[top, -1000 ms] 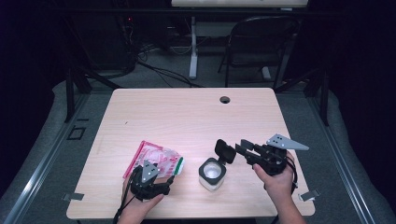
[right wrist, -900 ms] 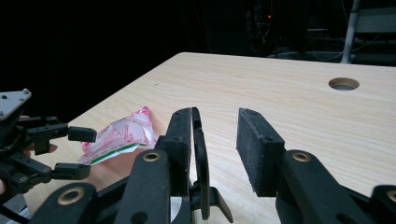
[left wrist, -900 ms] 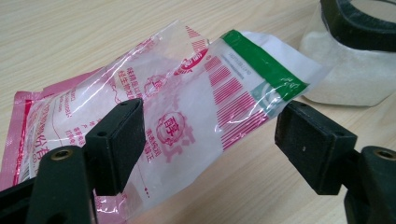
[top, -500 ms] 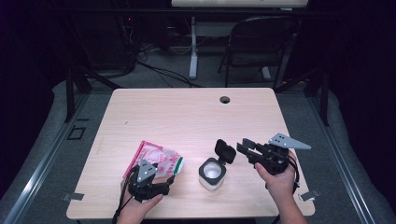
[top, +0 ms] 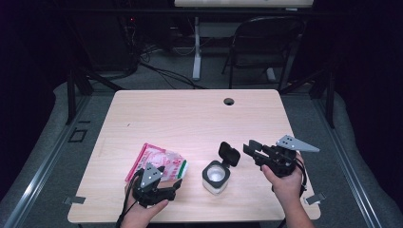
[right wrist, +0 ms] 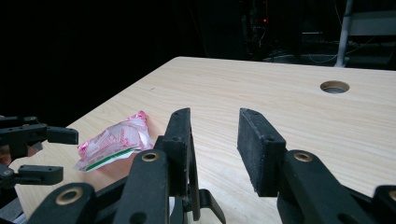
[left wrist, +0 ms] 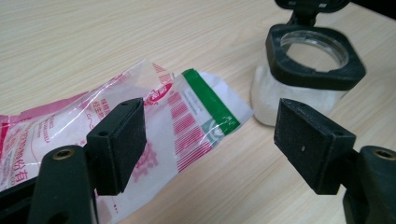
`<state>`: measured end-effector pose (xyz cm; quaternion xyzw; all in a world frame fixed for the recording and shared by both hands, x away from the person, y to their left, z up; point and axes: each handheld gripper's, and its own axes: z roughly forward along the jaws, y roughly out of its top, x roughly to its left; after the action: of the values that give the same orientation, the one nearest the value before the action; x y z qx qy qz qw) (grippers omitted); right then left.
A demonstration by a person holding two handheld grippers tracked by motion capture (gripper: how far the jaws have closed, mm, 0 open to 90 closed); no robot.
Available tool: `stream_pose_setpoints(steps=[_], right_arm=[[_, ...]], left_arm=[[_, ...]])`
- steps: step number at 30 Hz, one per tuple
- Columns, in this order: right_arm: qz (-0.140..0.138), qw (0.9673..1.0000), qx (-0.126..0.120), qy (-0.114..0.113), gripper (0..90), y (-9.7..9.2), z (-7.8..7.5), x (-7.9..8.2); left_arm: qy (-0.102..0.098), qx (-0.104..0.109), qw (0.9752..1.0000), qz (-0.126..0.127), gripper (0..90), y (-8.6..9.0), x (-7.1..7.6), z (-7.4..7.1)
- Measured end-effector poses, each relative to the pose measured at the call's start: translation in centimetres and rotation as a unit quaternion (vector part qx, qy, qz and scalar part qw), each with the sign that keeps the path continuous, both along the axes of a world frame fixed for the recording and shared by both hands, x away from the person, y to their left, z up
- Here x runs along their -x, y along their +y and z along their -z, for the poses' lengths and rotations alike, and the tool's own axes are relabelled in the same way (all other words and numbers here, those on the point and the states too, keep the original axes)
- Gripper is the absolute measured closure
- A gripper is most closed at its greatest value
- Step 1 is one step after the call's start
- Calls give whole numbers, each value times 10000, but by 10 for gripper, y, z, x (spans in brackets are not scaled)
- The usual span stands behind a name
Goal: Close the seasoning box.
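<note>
Lying flat on the counter (top: 190,114) near its front left edge: a pink-and-white plastic packet (left wrist: 140,121) with a green band at one end, just left of an open-lidded jar (top: 216,175). Likely light, limp and slippery – crinkly film, loose contents shifting inside; best pinched at the sealed green end, not the slack middle. Left hand-held gripper (left wrist: 210,140) low over the packet's near end, jaws wide apart, gripping nothing. Right hand-held gripper (right wrist: 215,149) raised right of the jar, jaws partly open – also empty.
</note>
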<state>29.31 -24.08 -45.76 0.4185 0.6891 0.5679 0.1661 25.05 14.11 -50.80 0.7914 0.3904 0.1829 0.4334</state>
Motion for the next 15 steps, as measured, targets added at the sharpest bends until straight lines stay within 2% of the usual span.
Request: stream_pose_setpoints(steps=[6, 15], right_arm=[[35, 10000, -23, 1, 647, -1, 2, 0], [84, 10000, -7, 33, 649, -5, 4, 0]], left_arm=[[-31, 111, 9999, -70, 270, 7, -2, -7], [-62, 209, 9990, -382, 281, 25, -8, -15]])
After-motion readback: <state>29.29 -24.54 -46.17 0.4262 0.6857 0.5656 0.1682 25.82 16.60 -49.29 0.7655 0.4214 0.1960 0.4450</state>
